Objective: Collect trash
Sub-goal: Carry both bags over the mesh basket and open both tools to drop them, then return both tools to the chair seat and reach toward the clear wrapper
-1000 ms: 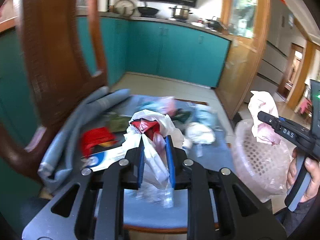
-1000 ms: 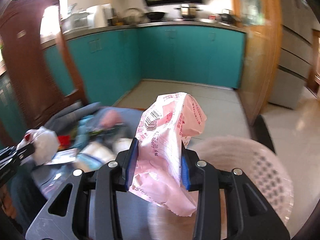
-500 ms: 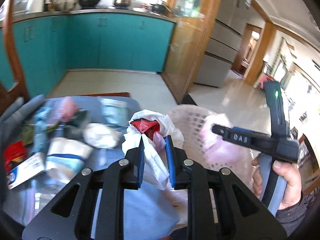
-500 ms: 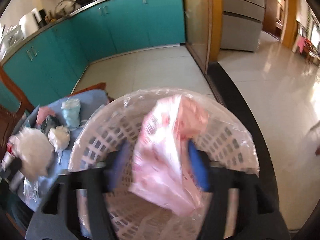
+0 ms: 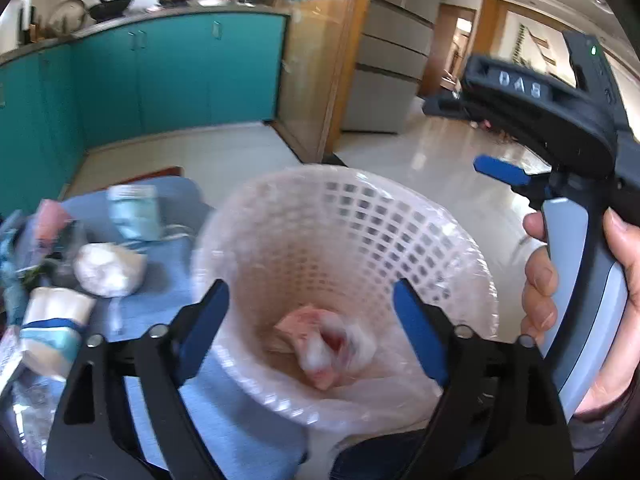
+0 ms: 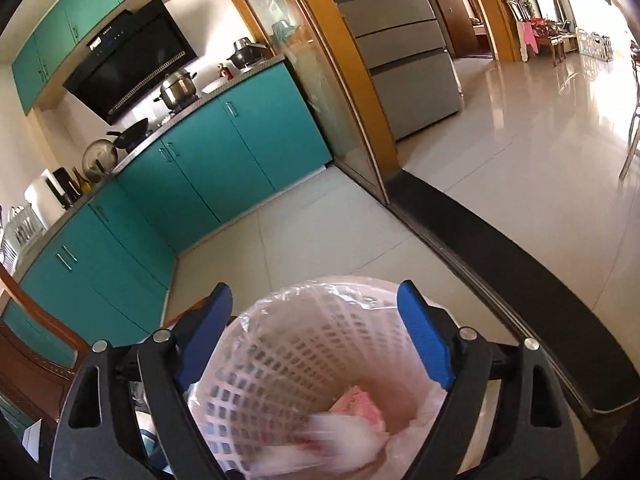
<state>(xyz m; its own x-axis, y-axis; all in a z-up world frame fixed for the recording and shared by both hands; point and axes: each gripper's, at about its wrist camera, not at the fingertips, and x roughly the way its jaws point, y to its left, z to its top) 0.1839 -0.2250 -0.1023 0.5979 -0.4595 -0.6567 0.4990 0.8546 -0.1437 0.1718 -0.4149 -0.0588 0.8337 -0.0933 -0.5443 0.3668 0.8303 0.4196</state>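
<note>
A white lattice trash basket (image 5: pixel 360 216) with a clear liner stands beside the blue-covered surface (image 5: pixel 168 304). My left gripper (image 5: pixel 316 336) is open and empty above the basket. The pink wrapper and the white bag (image 5: pixel 324 348) lie in its bottom. My right gripper (image 6: pixel 316 340) is open and empty over the same basket (image 6: pixel 304 336); the pink wrapper (image 6: pixel 360 406) and blurred white bag (image 6: pixel 332 440) show inside. The right gripper's body (image 5: pixel 552 120) appears at the right of the left wrist view. Several pieces of trash, such as a white wad (image 5: pixel 106 268) and a blue-white packet (image 5: pixel 52 328), remain on the surface.
A pale blue packet (image 5: pixel 134 210) and a pink piece (image 5: pixel 50 220) lie at the far left of the surface. Teal kitchen cabinets (image 6: pixel 208 160) and a tiled floor (image 6: pixel 520 128) lie beyond. A wooden chair (image 6: pixel 24 344) stands at the left.
Both grippers have opened over the basket. The pink wrapper dropped from the right one and the white bag from the left one into the basket. The right gripper tilted up.
</note>
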